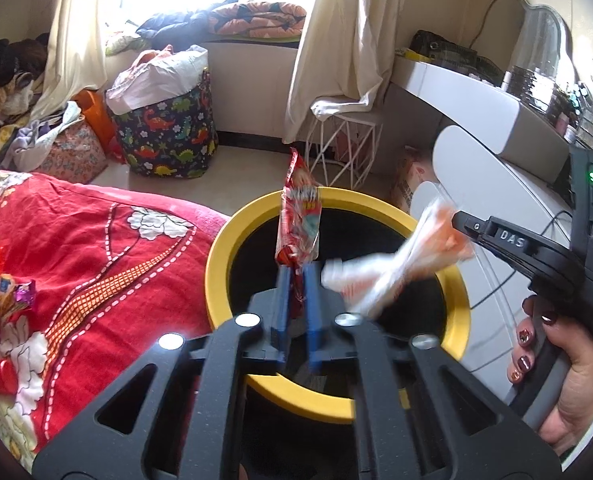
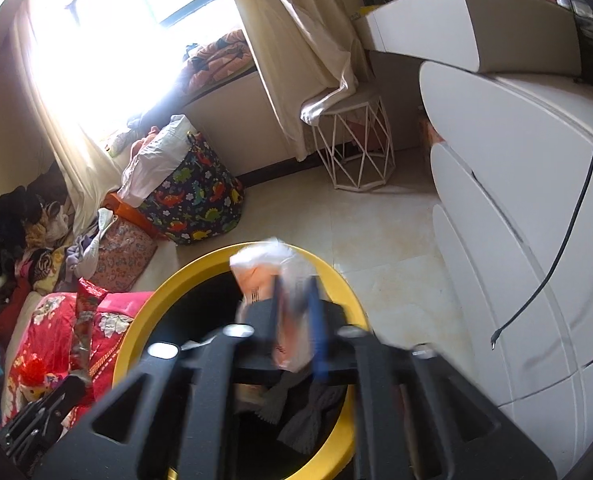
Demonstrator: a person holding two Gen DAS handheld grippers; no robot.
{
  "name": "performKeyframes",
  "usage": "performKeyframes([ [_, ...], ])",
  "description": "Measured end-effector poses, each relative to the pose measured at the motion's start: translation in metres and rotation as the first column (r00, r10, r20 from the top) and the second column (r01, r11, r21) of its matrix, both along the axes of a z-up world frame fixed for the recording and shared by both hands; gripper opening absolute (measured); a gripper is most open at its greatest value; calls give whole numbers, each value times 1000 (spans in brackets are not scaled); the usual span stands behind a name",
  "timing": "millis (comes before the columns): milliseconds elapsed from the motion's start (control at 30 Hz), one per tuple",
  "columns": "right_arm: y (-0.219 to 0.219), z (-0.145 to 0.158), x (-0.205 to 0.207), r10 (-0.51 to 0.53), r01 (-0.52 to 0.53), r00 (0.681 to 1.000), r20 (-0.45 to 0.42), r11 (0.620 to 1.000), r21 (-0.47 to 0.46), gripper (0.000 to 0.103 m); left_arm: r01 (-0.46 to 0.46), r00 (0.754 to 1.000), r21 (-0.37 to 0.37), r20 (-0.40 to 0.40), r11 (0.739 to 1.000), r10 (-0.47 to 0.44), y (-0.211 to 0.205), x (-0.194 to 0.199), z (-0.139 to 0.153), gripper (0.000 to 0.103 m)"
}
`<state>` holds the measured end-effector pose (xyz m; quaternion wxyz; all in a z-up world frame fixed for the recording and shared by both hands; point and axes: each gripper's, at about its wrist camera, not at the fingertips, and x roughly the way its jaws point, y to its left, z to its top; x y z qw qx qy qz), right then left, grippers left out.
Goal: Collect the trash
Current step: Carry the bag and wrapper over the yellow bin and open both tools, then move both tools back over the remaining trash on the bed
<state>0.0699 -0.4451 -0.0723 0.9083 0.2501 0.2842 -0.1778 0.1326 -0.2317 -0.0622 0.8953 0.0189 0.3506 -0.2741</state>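
At frame centre, a crinkly red snack wrapper (image 1: 298,220) stands between the left gripper's (image 1: 296,276) parted jaws; a blurred white-orange plastic wrapper (image 2: 274,280) lies between the right gripper's (image 2: 296,292) parted jaws, above the round yellow-rimmed bin (image 1: 216,264).

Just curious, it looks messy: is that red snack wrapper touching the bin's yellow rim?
Apart. The right wrist view shows red bedding between the red wrapper and the yellow rim.

Bright daylight floods through the window (image 2: 108,20), cream curtains (image 1: 336,40) hanging either side. A dinosaur-print basket (image 1: 168,136) sits on the pale tiled floor (image 2: 376,232), a white wire stool (image 2: 354,148) to its right. White drawers (image 2: 516,200) far right, red quilt (image 1: 96,260) near left.
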Motion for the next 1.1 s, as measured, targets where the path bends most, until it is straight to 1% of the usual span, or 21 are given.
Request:
performKeyframes([
  [33, -1, 0, -1, -9, 9, 1000, 10, 1000, 10, 49, -14, 1000, -3, -3, 1000, 14, 2, 1, -1, 57],
  [67, -1, -1, -2, -13, 12, 1000, 16, 1000, 19, 49, -26, 1000, -4, -1, 1000, 26, 3, 1, -2, 66],
  [133, -1, -1, 0, -9, 9, 1000, 8, 1000, 21, 49, -38, 999, -14, -3, 999, 38, 8, 1, -3, 68],
  [167, -1, -1, 0, -8, 8, 1000, 8, 1000, 21, 53, -42, 999, -15, -4, 999, 42, 10, 1, -2, 69],
  [200, 0, -1, 0, -6, 6, 1000, 9, 1000, 22, 55, -46, 999, -19, -3, 999, 46, 12, 0, -2, 75],
  [233, 1, -1, 0, -3, 3, 1000, 10, 1000, 22, 57, -57, 998, -19, 2, 998, 57, 15, -1, -1, 84],
  [267, 2, 0, 1, 1, -1, 1000, 10, 1000, 20, 57, -66, 998, -23, 5, 998, 66, 18, -2, 0, 87],
  [367, 8, 3, 3, 18, -18, 1000, 15, 1000, 8, 59, -77, 997, -30, 8, 997, 77, 25, -4, 2, 87],
  [600, 21, 10, 5, 81, -80, 996, 26, 997, -16, 63, -102, 994, -27, 45, 994, 103, 41, -11, 14, 91],
  [733, 29, 13, 6, 109, -109, 994, 31, 994, -14, 64, -122, 991, -31, 59, 992, 124, 52, -15, 20, 92],
  [1100, 65, 27, 15, 226, -224, 973, 53, 974, -35, 66, -201, 974, -40, 96, 979, 204, 94, -25, 31, 92],
])
